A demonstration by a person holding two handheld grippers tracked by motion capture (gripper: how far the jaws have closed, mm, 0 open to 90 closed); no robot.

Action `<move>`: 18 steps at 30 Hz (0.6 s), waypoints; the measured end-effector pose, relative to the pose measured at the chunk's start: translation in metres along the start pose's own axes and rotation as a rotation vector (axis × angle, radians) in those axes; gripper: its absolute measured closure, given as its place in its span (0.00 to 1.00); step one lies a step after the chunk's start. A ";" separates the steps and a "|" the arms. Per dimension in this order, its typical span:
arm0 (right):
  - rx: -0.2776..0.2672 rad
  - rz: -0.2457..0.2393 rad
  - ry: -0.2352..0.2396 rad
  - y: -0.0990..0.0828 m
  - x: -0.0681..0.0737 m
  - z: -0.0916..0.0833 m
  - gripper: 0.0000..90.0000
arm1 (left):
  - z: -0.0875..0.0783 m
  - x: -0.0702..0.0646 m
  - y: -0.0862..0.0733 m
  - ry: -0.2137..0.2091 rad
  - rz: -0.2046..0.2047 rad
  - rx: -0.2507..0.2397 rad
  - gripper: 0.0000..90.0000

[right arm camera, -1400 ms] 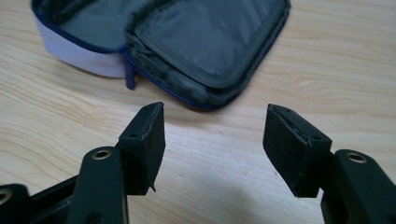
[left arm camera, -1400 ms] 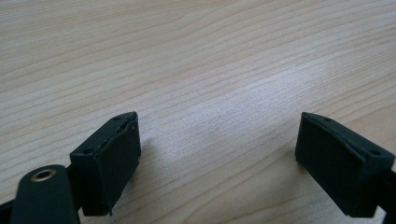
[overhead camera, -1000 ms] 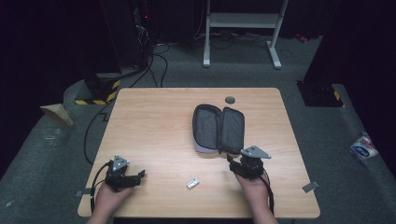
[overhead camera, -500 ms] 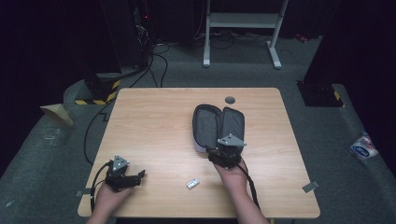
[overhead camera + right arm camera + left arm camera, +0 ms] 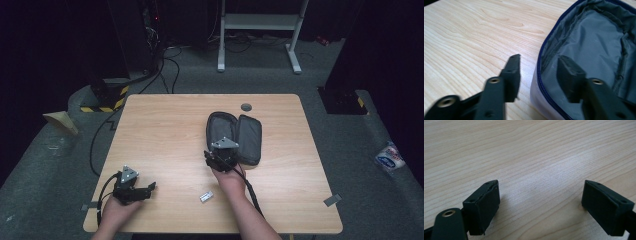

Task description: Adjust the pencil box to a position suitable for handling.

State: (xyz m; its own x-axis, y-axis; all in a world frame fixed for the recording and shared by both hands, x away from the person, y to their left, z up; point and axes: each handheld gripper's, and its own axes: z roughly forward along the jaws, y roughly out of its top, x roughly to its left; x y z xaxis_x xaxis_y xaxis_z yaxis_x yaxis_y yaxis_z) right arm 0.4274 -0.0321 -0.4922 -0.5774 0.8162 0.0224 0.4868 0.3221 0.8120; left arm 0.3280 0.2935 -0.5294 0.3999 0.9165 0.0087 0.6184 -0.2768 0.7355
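An open dark zip case (image 5: 248, 136) with grey lining lies flat on the wooden table (image 5: 165, 125), right of the middle. My right gripper (image 5: 220, 149) is at the near end of its left half. In the right gripper view the case's blue zip rim (image 5: 541, 57) runs between the jaws: one jaw outside on the table side, the other inside over the lining (image 5: 594, 42). The right gripper (image 5: 539, 61) has just been closing, and its pads stand apart from the wall. My left gripper (image 5: 150, 188) rests open near the front left of the table, nothing between its jaws (image 5: 540, 192).
A small white object (image 5: 206, 196) lies on the table between the two hands, near the front edge. A dark round grommet (image 5: 246, 106) sits at the far edge. Cables and a metal stand (image 5: 260, 30) are on the floor beyond the table.
The right hand has moved left along the case's near end, from its right half to its left half, and its jaws have narrowed. The left hand has stayed put.
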 end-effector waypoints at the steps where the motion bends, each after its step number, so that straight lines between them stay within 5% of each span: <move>1: 0.000 0.000 0.000 0.000 0.000 0.000 0.64 | 0.000 0.000 0.000 0.000 0.000 0.000 0.17; 11: 0.026 -0.049 -0.003 -0.010 0.004 0.002 0.93 | 0.001 0.000 0.001 -0.004 0.006 -0.001 0.17; 18: 0.014 -0.055 0.016 -0.020 0.002 -0.014 0.93 | 0.000 0.000 0.001 -0.001 0.002 -0.001 0.18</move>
State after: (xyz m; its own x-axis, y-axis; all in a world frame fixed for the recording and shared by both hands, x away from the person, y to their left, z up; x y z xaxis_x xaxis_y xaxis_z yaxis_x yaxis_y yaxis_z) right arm 0.4073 -0.0441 -0.5001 -0.6135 0.7896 -0.0127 0.4631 0.3728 0.8041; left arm 0.3284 0.2928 -0.5294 0.4019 0.9157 0.0092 0.6174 -0.2783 0.7358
